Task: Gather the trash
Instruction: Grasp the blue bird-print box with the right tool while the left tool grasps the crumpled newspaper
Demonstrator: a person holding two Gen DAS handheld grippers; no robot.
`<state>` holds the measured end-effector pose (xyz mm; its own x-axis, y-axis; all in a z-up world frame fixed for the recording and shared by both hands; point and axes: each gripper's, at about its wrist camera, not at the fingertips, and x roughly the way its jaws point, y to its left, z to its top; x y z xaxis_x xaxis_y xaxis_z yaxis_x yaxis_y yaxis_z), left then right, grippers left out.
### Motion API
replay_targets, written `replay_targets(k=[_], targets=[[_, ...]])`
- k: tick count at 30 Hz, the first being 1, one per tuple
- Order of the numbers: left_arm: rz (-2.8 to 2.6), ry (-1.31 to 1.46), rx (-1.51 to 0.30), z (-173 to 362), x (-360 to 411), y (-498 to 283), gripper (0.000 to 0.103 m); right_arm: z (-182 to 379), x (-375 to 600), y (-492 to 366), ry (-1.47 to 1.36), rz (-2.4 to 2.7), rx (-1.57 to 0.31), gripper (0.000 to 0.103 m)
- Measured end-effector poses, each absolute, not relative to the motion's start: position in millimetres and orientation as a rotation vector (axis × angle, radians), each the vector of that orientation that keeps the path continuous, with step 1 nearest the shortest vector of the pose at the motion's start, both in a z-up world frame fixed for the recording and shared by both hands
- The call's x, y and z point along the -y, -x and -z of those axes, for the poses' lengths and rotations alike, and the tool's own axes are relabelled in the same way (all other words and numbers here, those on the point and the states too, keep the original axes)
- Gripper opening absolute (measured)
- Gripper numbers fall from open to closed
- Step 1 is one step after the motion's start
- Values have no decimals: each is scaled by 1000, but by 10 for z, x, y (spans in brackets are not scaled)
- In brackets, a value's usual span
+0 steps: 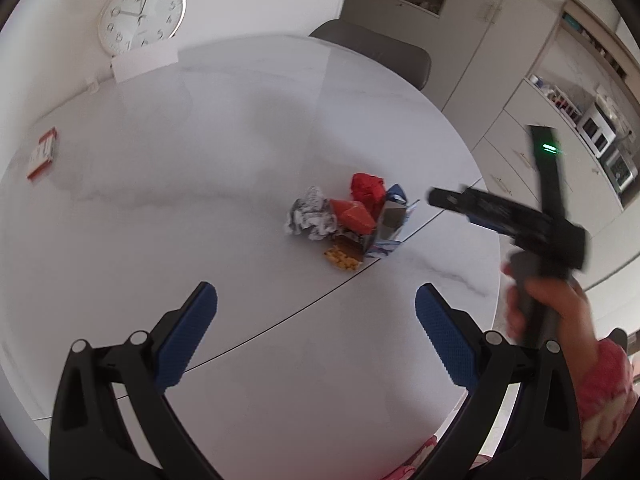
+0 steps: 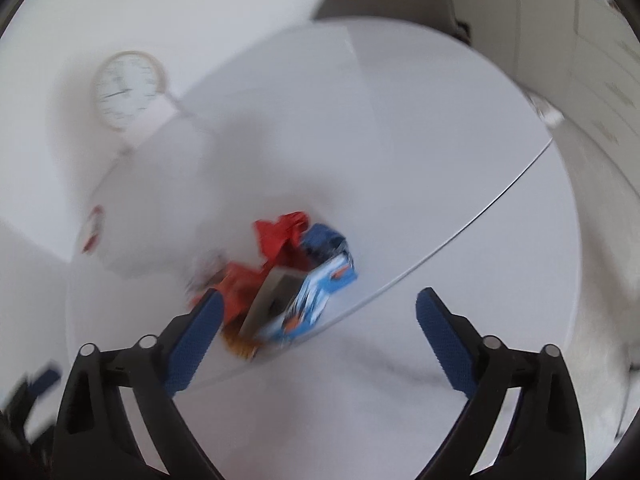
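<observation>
Blue ribbed pads frame both views: the left tongs [image 1: 316, 304] stand released over bare white marble counter [image 1: 200, 200], nothing between the pads. The right tongs [image 2: 318, 308] are likewise spread wide and empty; the picture is smeared, but the gap between the pads is plain. From the left wrist view the right tool shows at three o'clock, held in a hand [image 1: 548, 312] with a pink patterned sleeve [image 1: 604, 396].

Beyond the pads, at about one o'clock in the left view, lies the trash pile: a crumpled foil wrapper [image 1: 310, 216], a red wrapper [image 1: 352, 214], crumpled red paper [image 1: 366, 188], a torn blue carton [image 1: 390, 220] and a small heap of yellow crumbs [image 1: 342, 261]. In the right view the blue carton [image 2: 316, 292] sits near eleven o'clock, just past the left pad, with the red scraps behind it.

Farther off, a red and white card [image 1: 42, 156] lies at nine o'clock near the counter edge, a wall clock [image 1: 142, 14] stands at eleven and a grey chair [image 1: 376, 50] at twelve.

Likely risks: with pieces touching, a grab on one could drag or scatter its neighbours; the crumbs probably cannot be pinched at all; the light carton may slide away or crush; and the two tools could collide if both converge on the pile.
</observation>
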<state>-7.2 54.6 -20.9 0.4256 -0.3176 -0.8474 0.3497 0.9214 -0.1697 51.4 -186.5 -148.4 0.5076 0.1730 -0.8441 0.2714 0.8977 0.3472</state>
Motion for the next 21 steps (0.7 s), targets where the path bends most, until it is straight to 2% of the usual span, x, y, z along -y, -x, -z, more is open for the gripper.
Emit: replay_targets(k=[5,17,19,21], targets=[[413,-17,-1067,275,-675,-77,95,1771,1815,-770,-463,130,-1112,89],[444,3,-1109,580,-675,-456,95,1902,1993,-426,-433,193,-1153,89],[447,-12,-1118,648,-618,-513,95,1915,2019,-390,-446,180,-1156,85],[456,-35,-1119,713,-543,-564,95,1944,2045,-375,-464,157,-1168,72]])
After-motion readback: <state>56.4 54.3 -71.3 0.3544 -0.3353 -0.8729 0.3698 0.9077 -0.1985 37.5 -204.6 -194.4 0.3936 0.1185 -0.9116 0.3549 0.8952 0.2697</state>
